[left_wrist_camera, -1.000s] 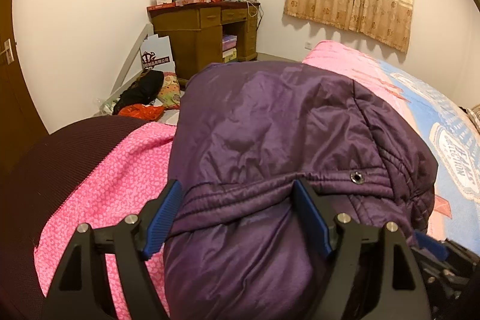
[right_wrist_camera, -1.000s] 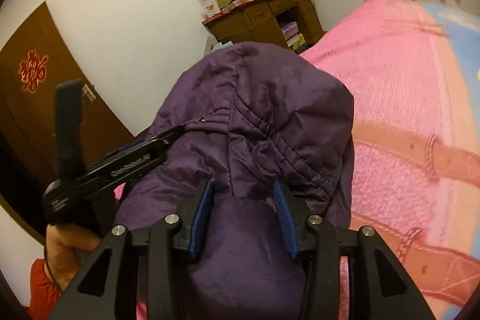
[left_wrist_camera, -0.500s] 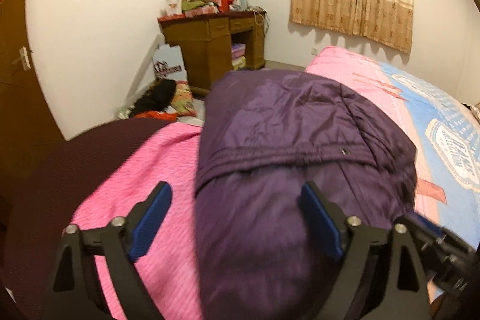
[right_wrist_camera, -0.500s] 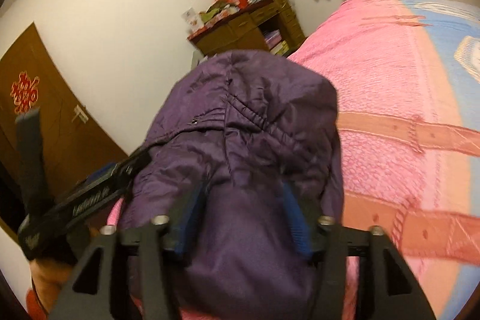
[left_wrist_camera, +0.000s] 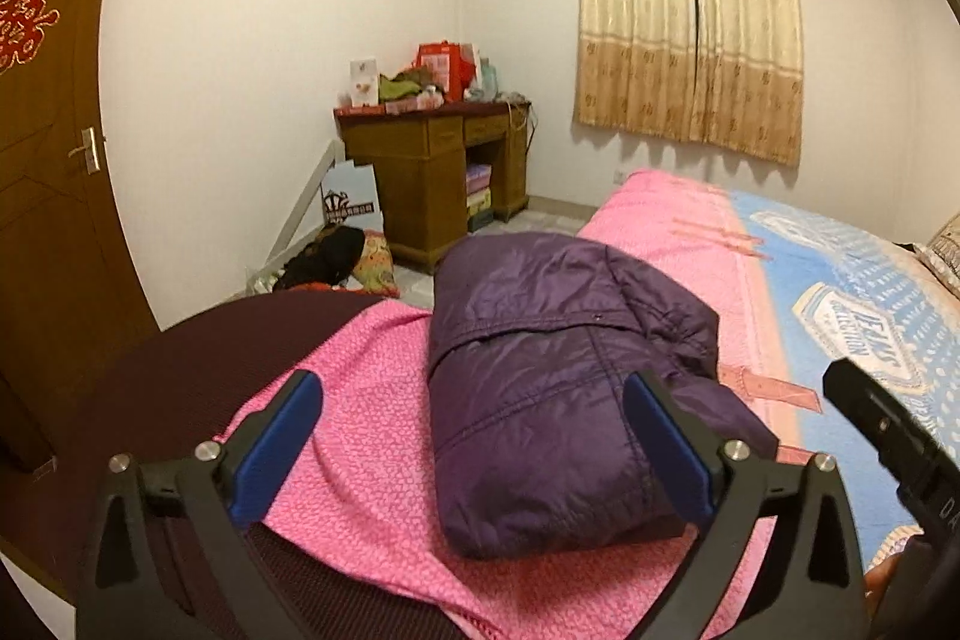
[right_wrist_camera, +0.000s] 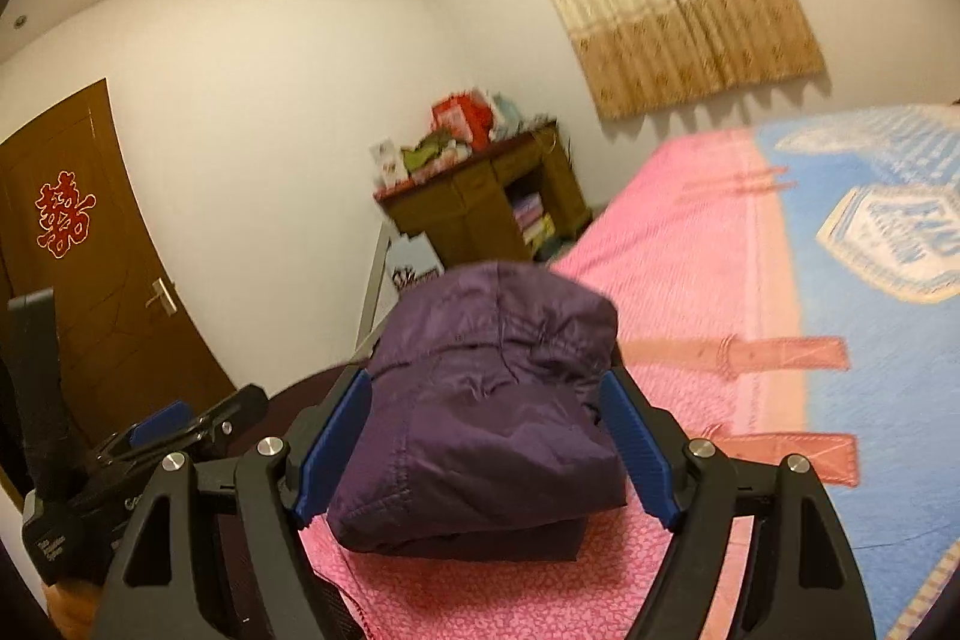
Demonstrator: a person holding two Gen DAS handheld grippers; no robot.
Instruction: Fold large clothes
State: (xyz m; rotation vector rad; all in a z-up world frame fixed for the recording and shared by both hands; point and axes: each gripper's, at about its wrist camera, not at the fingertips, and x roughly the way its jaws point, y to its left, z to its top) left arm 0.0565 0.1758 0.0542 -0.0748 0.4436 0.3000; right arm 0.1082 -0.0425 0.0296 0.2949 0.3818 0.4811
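**Folded purple jacket lies on the bed, both claws spread wide**

The puffy, quilted dark purple jacket (left_wrist_camera: 558, 394) lies folded into a thick bundle on the pink patterned bedspread (left_wrist_camera: 372, 436), near the bed's foot corner. A dark maroon textured cover (left_wrist_camera: 180, 376) shows beneath the pink cloth on the left.

The left claw (left_wrist_camera: 474, 445) has its blue-padded fingers (left_wrist_camera: 279, 445) spread wide apart, gripping nothing; the jacket shows between them, but the pads are clear of the fabric. The right claw (right_wrist_camera: 489, 451) is likewise spread wide and holds nothing, its blue pads (right_wrist_camera: 639, 451) framing the bundle on either side; contact cannot be judged.

Beyond the bed stand a brown wooden desk (left_wrist_camera: 438, 172) piled with boxes, beige patterned curtains (left_wrist_camera: 690, 34) and a brown wooden door (left_wrist_camera: 42, 148).
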